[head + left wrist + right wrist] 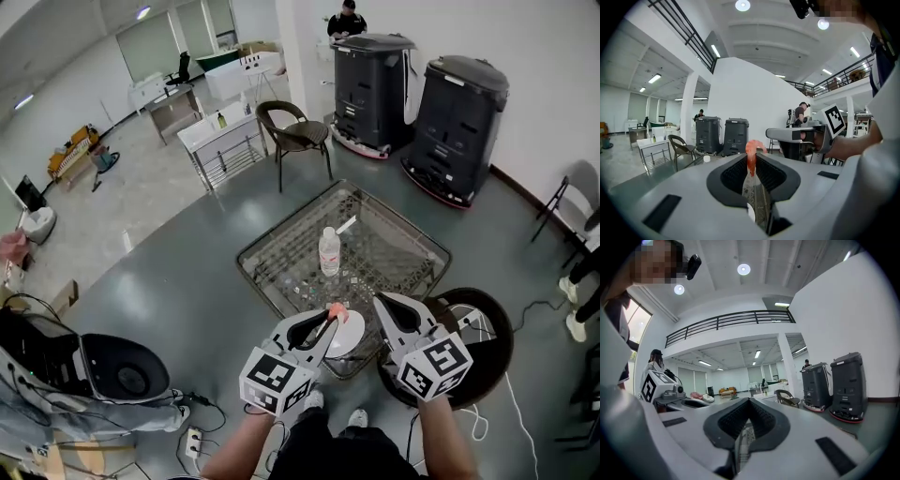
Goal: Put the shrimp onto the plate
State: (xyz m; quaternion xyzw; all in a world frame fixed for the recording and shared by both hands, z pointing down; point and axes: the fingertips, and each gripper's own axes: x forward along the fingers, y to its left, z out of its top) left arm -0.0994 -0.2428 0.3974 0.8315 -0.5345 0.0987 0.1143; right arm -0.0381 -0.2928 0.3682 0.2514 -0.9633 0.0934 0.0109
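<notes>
The left gripper (330,320) is clamped on the small curled orange-pink shrimp (750,153), held over the 11 o'clock rim of the round white plate (352,339). The shrimp is light, soft and probably slippery, so a gentle mid-body hold suits it. At the plate's 2 o'clock, the right gripper (749,405) is closed on nothing.

The shrimp (751,150) is orange-pink, the plate (352,336) white, and the bottle (329,253) seemingly clear.

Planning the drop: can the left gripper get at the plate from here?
Probably yes: the left gripper, shut on the shrimp, hangs right at the plate, nothing between; the bottle stands farther back.
</notes>
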